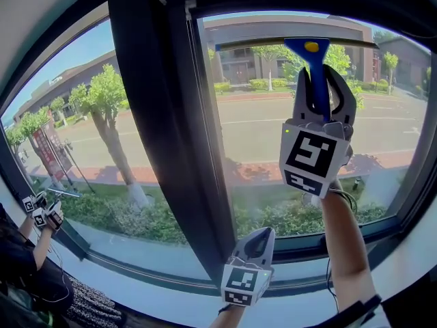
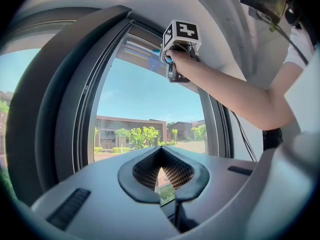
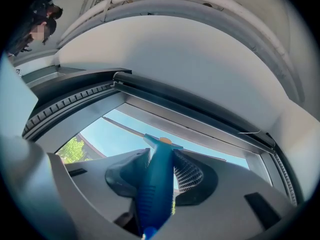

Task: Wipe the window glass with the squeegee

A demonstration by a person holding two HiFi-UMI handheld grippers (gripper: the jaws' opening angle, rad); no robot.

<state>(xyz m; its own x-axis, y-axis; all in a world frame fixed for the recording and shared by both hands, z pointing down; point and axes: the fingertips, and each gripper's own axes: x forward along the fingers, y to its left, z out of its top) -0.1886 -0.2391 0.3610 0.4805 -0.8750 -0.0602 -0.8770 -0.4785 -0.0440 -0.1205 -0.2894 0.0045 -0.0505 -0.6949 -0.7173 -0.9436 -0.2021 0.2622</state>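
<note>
Window cleaning under way: the right gripper point(image 1: 319, 80) clamps the blue handle of the single squeegee point(image 1: 308, 49), whose blade appears to lie against the window glass point(image 1: 266, 135) near its top edge. The downward pass looks barely begun, with nearly the whole pane below left to wipe. The left gripper point(image 1: 263, 236), jaws pinched together on nothing, hangs low by the sill point(image 1: 171, 279). The count: one squeegee, two grippers, two panes split by one dark post point(image 1: 164, 115).

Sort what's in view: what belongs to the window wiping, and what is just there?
In the job: blue-handled squeegee; right gripper, shut on it; clear window glass pane.
Just there: left gripper, shut and empty; dark centre window post; another person's arm at lower left.
</note>
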